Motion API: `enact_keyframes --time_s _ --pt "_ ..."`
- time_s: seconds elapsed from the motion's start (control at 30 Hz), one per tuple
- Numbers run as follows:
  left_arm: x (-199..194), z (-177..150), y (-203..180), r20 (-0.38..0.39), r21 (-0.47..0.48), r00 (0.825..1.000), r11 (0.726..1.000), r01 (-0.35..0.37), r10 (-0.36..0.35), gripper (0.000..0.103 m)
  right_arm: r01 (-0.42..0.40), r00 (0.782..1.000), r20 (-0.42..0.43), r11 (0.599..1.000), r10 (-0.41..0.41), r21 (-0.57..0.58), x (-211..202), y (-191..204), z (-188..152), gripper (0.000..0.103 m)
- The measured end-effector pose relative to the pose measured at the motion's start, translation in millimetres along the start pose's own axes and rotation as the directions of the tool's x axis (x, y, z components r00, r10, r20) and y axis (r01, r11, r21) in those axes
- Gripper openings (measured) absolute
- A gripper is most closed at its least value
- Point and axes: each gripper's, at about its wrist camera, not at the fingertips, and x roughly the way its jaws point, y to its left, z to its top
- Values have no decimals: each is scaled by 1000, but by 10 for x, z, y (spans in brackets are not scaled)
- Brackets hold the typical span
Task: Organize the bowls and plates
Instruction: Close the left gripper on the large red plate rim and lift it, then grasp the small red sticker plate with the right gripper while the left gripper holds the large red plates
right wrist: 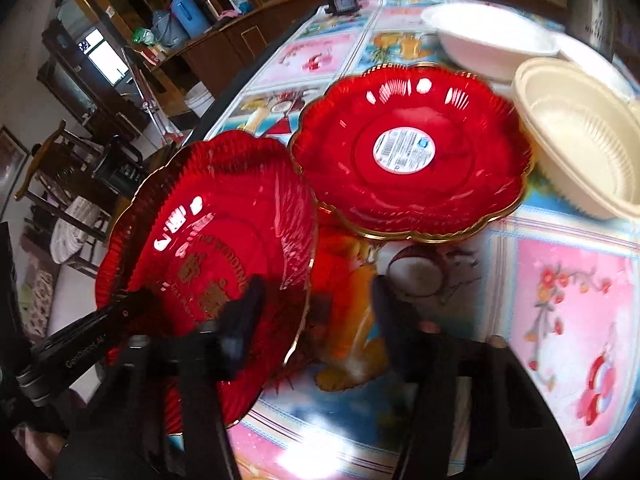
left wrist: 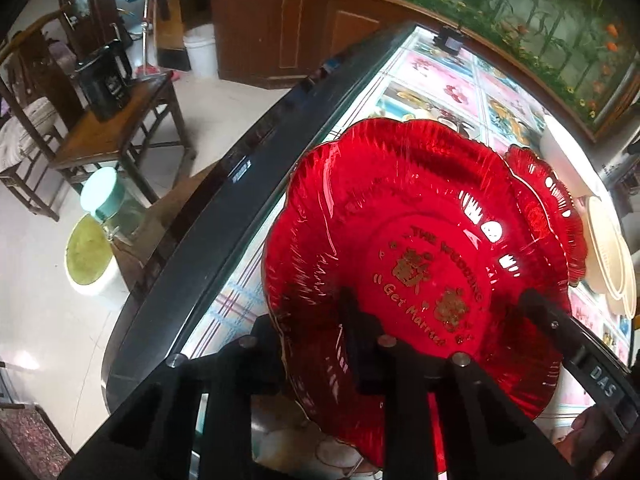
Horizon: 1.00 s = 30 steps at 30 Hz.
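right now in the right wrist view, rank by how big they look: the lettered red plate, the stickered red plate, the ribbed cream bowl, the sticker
1-2. lettered red plate and stickered red plate: alike; nearness inflates the lettered one
3. ribbed cream bowl, partly cut off
4. sticker

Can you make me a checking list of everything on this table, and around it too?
Surface: table with a flowery picture cover, shiny on top.
Job's things: lettered red plate near the table edge, looks tipped; sticker red plate beside it; cream bowls nested together; white bowl behind them.
Clutter: small black device at the far edge.
Grippers: left gripper looks closed on the lettered plate's rim; right gripper straddles the opposite rim, not yet pinching.
Cables: nothing seen.
Surroundings: wooden cabinet, white bucket, tiled floor.
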Motion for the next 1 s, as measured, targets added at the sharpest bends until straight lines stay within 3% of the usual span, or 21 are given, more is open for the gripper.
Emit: enact_keyframes --time_s 0.03,0.07,0.2,0.33,0.67,0.83,1.0 --pt "8 15 -9 -4 3 1000 1000 4 -4 21 0 1000 -3 1000 0 1 18 6 5 29" --pt "11 20 -16 -5 8 1000 1000 4 -4 21 -13 1000 -8 1000 13 9 36 5 1 23" --pt "17 29 -31 -7 18 1000 1000 17 -17 19 -46 999 -28 999 46 16 82 40 -4 13" --pt "-21 11 14 -11 5 999 999 35 -35 17 -44 999 -4 999 44 20 40 71 -53 10" --pt "-468 -313 132 50 43 998 998 -36 33 18 -76 997 20 994 78 -84 -217 314 -271 10" --pt "-375 -409 211 11 31 998 998 -60 60 20 -100 995 -23 991 98 -92 -184 373 -391 11" --pt "-253 -443 184 -22 28 994 994 -106 107 32 -123 989 -93 988 115 -90 -77 308 -399 11"
